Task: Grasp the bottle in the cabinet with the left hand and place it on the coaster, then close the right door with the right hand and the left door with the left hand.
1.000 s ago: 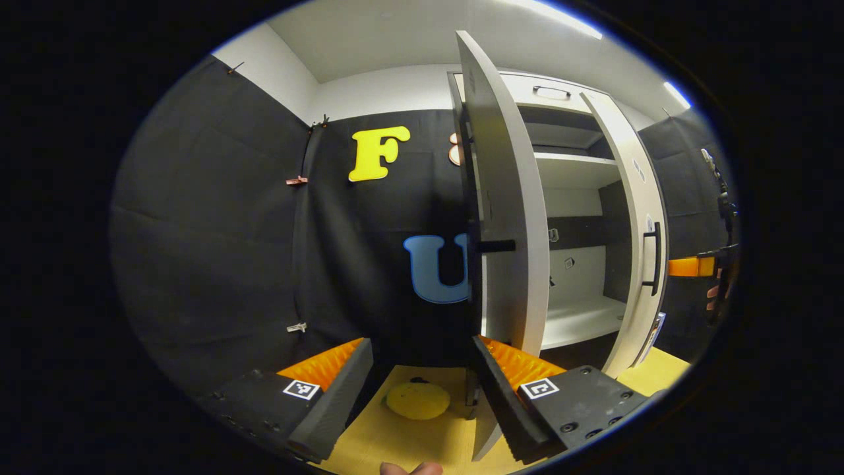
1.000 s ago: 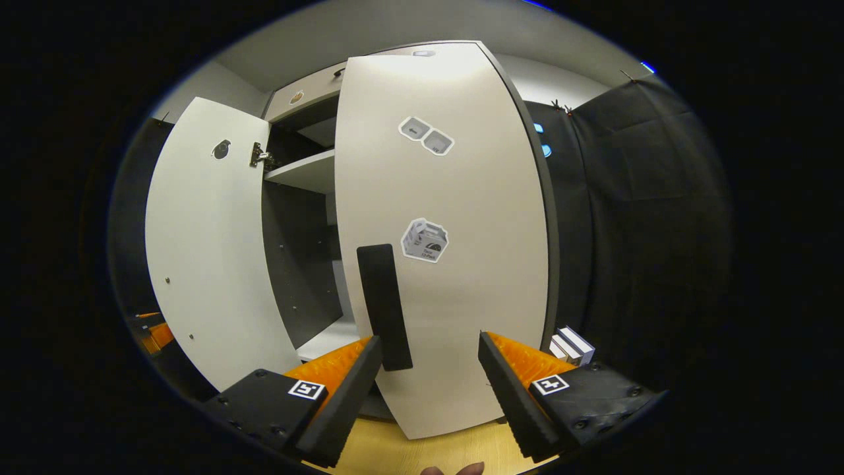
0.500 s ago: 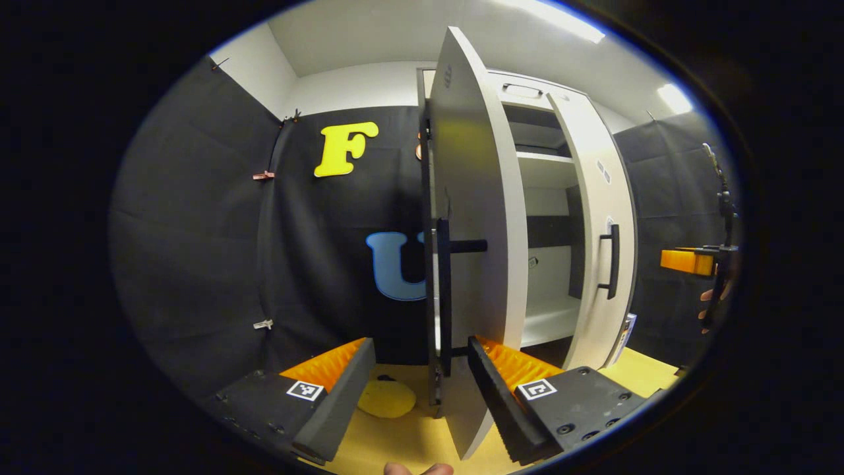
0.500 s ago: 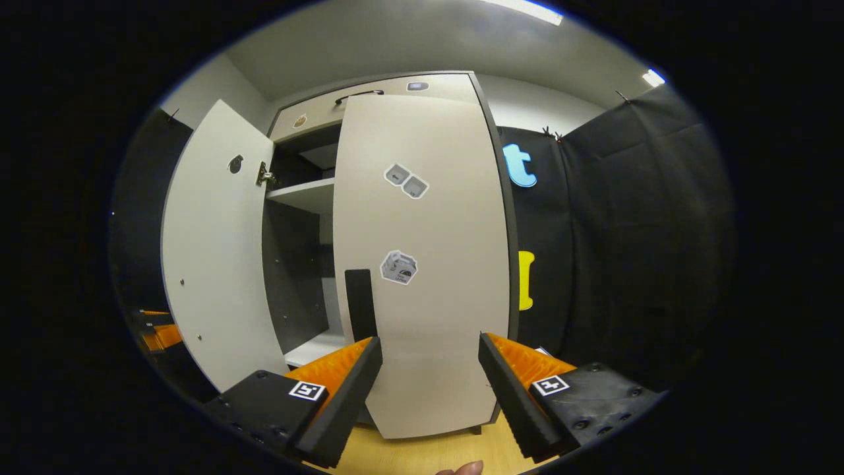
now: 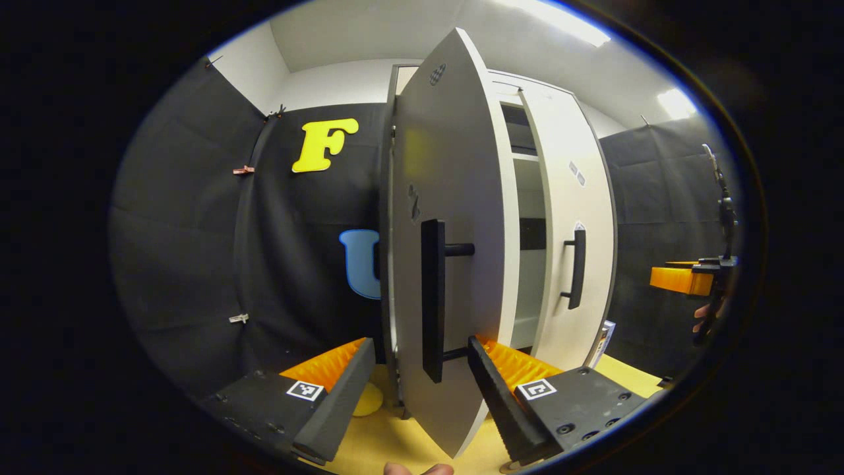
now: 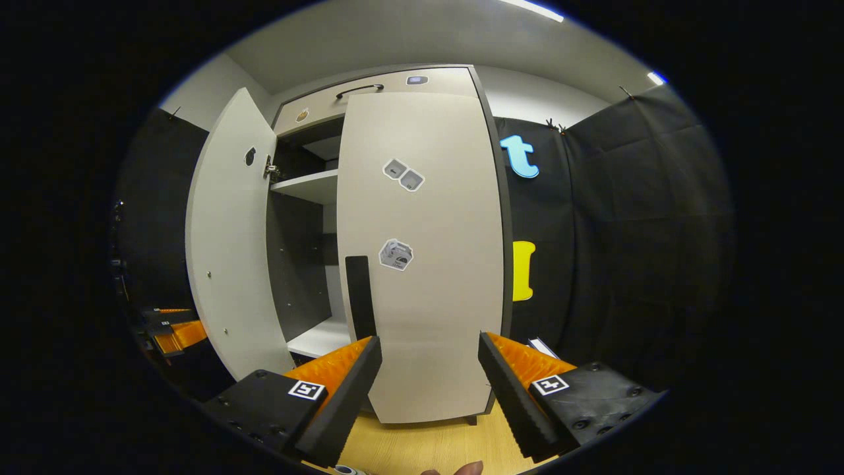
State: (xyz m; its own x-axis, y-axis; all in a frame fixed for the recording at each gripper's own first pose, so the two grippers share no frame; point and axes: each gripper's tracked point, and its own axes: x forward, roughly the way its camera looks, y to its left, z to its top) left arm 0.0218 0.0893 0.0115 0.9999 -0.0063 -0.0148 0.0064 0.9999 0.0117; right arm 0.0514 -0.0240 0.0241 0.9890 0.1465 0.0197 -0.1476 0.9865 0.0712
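Note:
In the left gripper view the cabinet's left door (image 5: 455, 218) stands half swung in, its front face and black bar handle (image 5: 433, 300) close ahead. My left gripper (image 5: 419, 389) is open, and the door's lower edge and handle end sit between its fingers. The yellow coaster (image 5: 364, 399) peeks out on the table behind the left finger. The right door (image 5: 572, 198) lies nearly flush with the cabinet. In the right gripper view that right door (image 6: 428, 284) with its handle (image 6: 359, 297) faces me, and my right gripper (image 6: 428, 389) is open a short way back from it.
The cabinet stands on a wooden table (image 6: 422, 448). A white shelf (image 6: 310, 188) shows through the gap between the doors. A small white box (image 6: 541, 346) lies right of the cabinet. The other gripper (image 5: 682, 280) and a hand holding it are at the far right.
The left door has swung inward toward the cabinet with my left gripper following it. The right gripper has drawn back from the right door, which has closed up further.

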